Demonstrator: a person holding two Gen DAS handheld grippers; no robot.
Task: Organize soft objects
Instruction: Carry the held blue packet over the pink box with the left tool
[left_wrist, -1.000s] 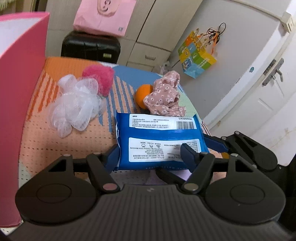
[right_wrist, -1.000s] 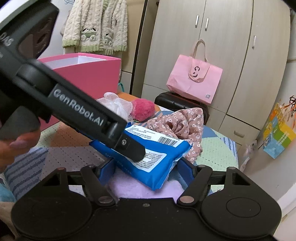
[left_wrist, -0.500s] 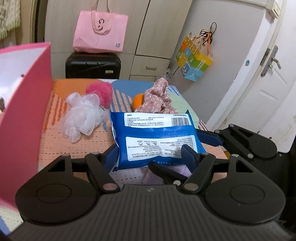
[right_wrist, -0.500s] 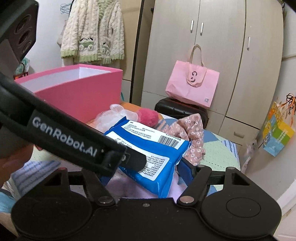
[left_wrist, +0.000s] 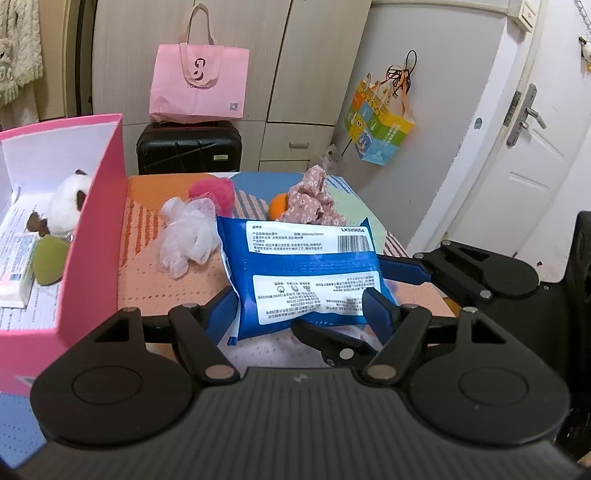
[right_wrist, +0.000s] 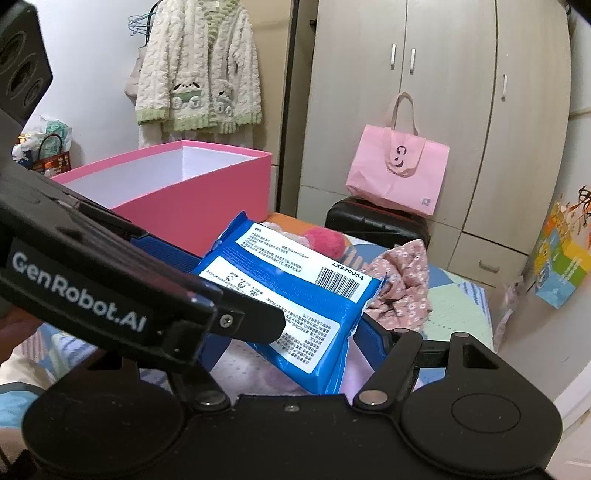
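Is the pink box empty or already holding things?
Already holding things. The left wrist view shows a panda plush, a green pad and a white packet inside the pink box.

A bedroom in a home. Shown by a tall beige wardrobe (right_wrist: 443, 110) with drawers below, a fluffy cream cardigan (right_wrist: 199, 70) hung on a hanger against the wall, a white room door (left_wrist: 535, 155) with a lever handle. Also a black suitcase (left_wrist: 189, 153) with a pink tote bag (left_wrist: 199, 85) on top, just past the far edge of a surface covered in a colourful patchwork cloth (left_wrist: 155, 280). Lived-in, domestic clutter throughout.
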